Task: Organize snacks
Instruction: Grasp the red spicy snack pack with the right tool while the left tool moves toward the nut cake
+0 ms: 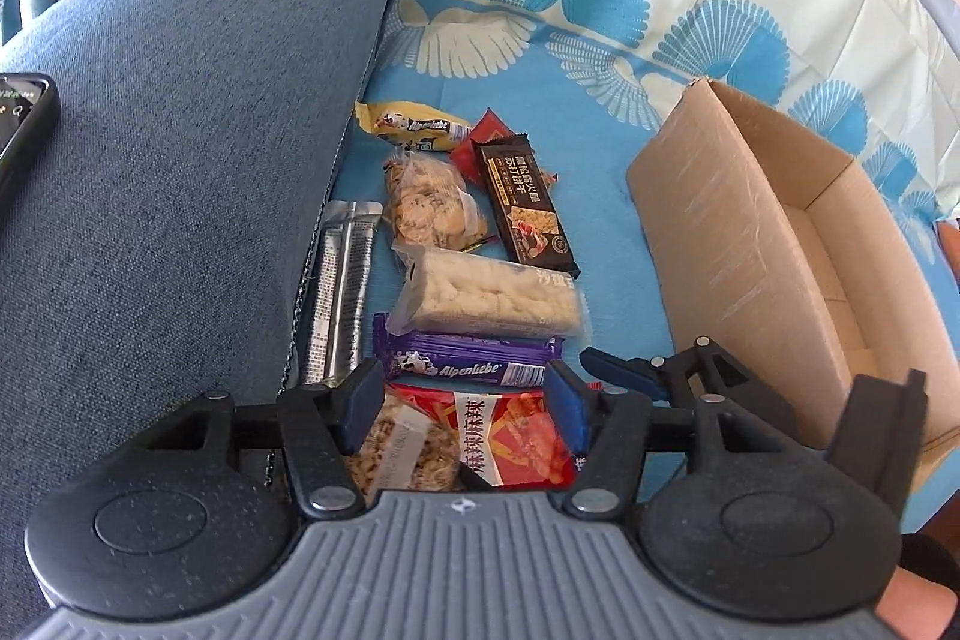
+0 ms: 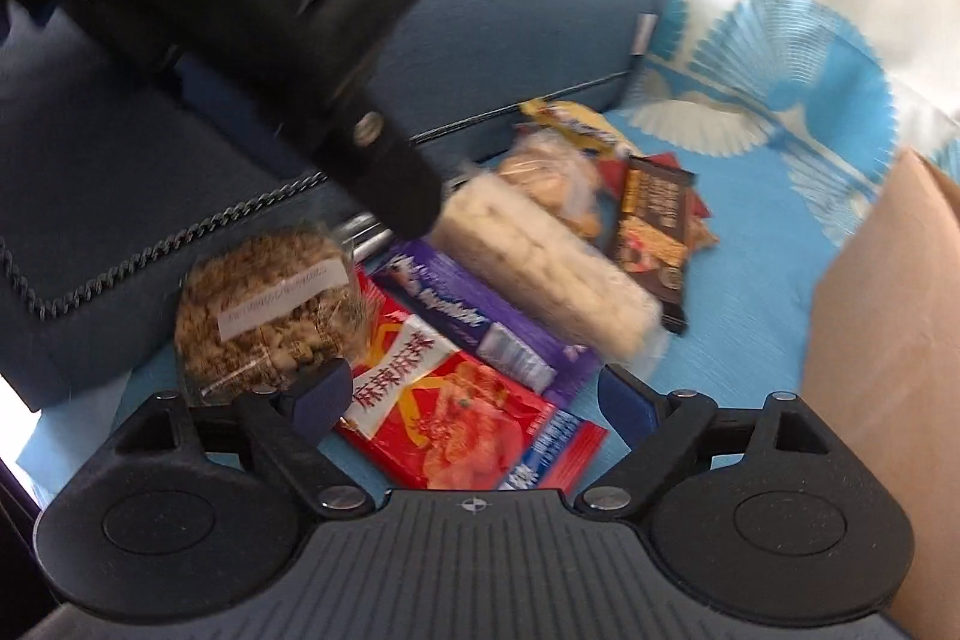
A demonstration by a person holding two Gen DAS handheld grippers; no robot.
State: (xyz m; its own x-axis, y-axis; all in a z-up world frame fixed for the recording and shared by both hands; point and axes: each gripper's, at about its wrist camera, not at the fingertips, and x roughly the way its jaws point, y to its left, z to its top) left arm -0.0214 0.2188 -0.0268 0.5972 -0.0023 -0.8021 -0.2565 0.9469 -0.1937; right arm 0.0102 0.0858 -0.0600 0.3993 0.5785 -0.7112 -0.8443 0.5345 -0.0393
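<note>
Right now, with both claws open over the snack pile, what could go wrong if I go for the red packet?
1. The two claws crowd one spot: the right claw sits beside the left claw, so they may collide.
2. The purple Alpenliebe pack seems to overlap the red packet; pulling may drag it along.
3. The cardboard box stands close on the right; a swing could knock it.

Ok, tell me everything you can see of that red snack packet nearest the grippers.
The red snack packet is a flat, glossy plastic pouch with a white panel of red Chinese characters and a blue-and-white strip at one end. It lies on the blue cloth, overlapping the purple candy pack, between both grippers' open fingers; none visibly grips it.
</note>
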